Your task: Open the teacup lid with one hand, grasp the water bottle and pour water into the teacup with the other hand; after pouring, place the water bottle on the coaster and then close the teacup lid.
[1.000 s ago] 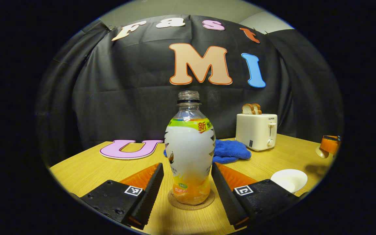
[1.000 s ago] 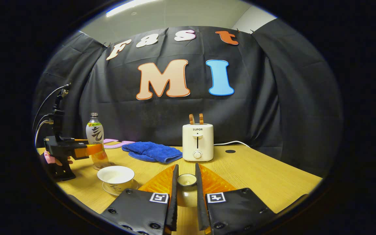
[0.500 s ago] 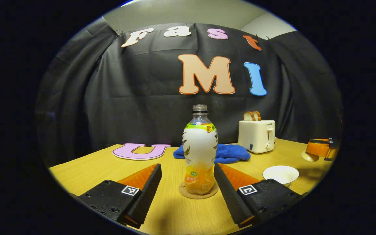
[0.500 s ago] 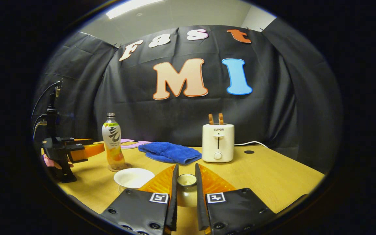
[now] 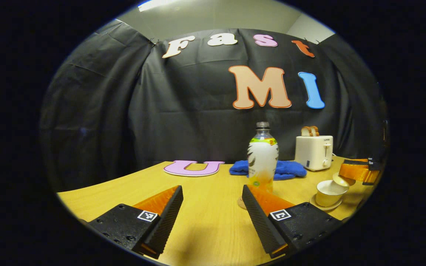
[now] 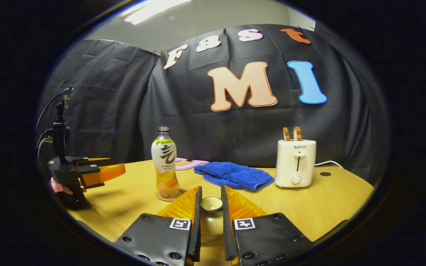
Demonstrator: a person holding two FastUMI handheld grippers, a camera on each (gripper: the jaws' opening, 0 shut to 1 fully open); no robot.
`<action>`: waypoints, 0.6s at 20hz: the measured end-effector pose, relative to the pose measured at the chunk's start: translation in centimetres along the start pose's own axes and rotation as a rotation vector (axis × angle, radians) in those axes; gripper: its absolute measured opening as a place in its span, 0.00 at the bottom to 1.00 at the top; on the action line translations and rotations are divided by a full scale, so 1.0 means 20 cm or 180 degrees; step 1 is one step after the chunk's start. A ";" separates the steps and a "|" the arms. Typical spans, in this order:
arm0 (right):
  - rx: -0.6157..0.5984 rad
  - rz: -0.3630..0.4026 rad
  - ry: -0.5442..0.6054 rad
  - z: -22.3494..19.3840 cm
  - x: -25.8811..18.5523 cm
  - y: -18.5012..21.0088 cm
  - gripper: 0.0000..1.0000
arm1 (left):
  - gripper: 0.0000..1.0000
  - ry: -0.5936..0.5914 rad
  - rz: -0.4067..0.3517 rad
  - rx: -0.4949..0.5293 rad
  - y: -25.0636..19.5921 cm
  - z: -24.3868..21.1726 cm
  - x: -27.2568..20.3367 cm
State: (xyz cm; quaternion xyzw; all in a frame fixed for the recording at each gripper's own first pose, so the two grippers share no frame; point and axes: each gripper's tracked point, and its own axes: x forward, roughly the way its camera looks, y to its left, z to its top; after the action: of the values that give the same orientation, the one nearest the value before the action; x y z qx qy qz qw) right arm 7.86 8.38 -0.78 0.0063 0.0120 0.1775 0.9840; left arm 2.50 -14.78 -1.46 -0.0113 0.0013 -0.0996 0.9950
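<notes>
The water bottle stands upright on the round cork coaster, just beyond my left gripper, which is open and holds nothing. In the left gripper view the white teacup sits on its saucer at the right, and my right gripper holds the lid tilted just above the cup's far rim. In the right gripper view the right gripper is shut on the lid's knob. Farther left are the bottle on its coaster and the left gripper, held by a hand.
A blue towel lies behind the bottle and a white toaster with bread slices stands at the back right. A pink letter cutout lies flat on the wooden table. Black cloth walls close the back.
My left gripper has drawn back and left, away from the bottle, which stays on the coaster. The right gripper has carried the lid leftward to just above the cup.
</notes>
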 end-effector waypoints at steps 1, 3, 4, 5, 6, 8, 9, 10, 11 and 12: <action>0.0007 0.0040 0.0026 -0.01 0.02 0.02 0.29 | 0.94 0.0002 0.0046 0.0001 0.02 0.00 -0.01; -0.0005 0.0101 0.0131 -0.04 0.04 0.05 0.29 | 0.95 0.0010 0.0057 0.0006 0.02 0.00 -0.01; -0.0004 0.0115 0.0193 -0.05 0.06 0.06 0.29 | 0.95 0.0007 0.0057 0.0004 0.02 0.00 -0.01; -0.0001 0.0131 0.0245 -0.06 0.07 0.07 0.29 | 0.95 0.0013 0.0050 0.0006 0.02 0.00 -0.01; -0.0003 0.0156 0.0289 -0.07 0.08 0.08 0.29 | 0.95 0.0008 0.0041 0.0002 0.01 0.00 -0.01; -0.0007 0.0162 0.0366 -0.09 0.09 0.08 0.28 | 0.95 0.0010 0.0028 0.0002 0.01 0.00 -0.01; -0.0007 0.0166 0.0394 -0.10 0.10 0.08 0.28 | 0.95 0.0013 0.0028 0.0005 0.01 0.00 -0.01; -0.0006 0.0173 0.0417 -0.10 0.10 0.09 0.28 | 0.95 0.0011 0.0024 0.0003 0.01 0.00 -0.01; -0.0007 0.0179 0.0443 -0.11 0.11 0.09 0.28 | 0.95 0.0013 0.0021 0.0005 0.01 0.00 -0.02; -0.0008 0.0176 0.0476 -0.12 0.11 0.09 0.28 | 0.95 0.0013 0.0015 0.0004 0.01 0.00 -0.01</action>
State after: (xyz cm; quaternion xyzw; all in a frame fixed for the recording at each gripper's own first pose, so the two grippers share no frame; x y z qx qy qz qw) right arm 9.16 10.78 -3.10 -0.0079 0.0850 0.2046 0.9751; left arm 2.37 -14.56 -1.47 -0.0105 0.0034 -0.0972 0.9952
